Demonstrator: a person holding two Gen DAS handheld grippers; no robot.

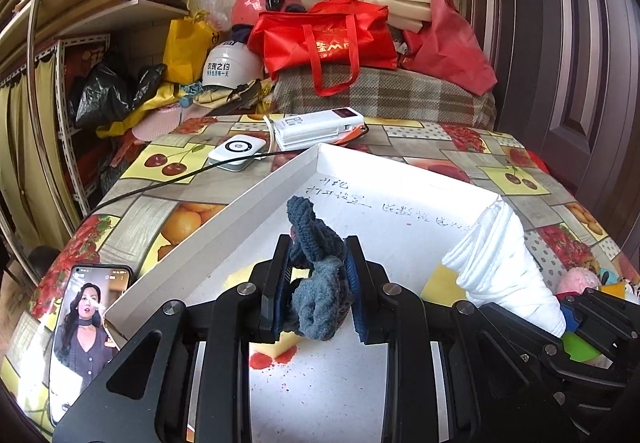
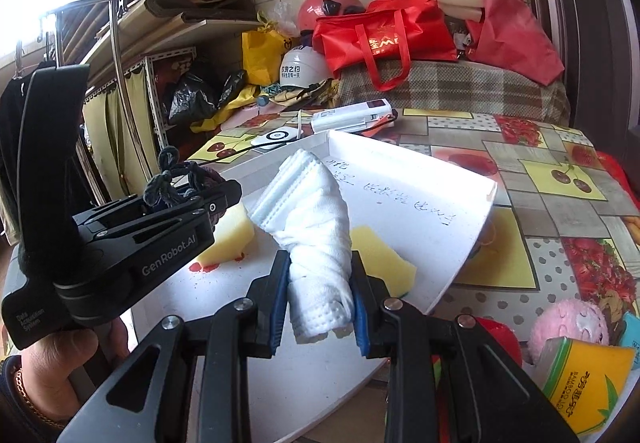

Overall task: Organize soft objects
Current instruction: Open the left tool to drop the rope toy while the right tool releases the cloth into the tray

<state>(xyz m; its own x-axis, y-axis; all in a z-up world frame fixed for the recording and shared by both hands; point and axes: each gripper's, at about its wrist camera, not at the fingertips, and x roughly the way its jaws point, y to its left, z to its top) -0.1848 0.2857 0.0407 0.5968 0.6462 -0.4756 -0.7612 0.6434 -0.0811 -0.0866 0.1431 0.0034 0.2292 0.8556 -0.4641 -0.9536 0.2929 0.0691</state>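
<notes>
I am pinching a grey knitted bundle (image 1: 320, 283) in my left gripper (image 1: 318, 283) and a rolled white cloth (image 2: 316, 243) in my right gripper (image 2: 320, 299), both hanging over the white tray (image 1: 224, 219); either is risking slipping loose or unrolling past the tray's near edge

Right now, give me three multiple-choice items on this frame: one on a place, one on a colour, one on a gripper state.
1. Where does the phone lie?
A. inside the tray
B. on the tablecloth left of the tray
C. on the red bag

2. What colour is the knitted piece in the left gripper?
A. grey-blue
B. orange
C. pink

3. The right gripper is:
A. open and empty
B. shut on the white cloth roll
C. out of view

Answers: 1 B, it lies beside the white tray rim; 2 A, dark grey-blue yarn; 3 B, both pads press the roll.
</notes>
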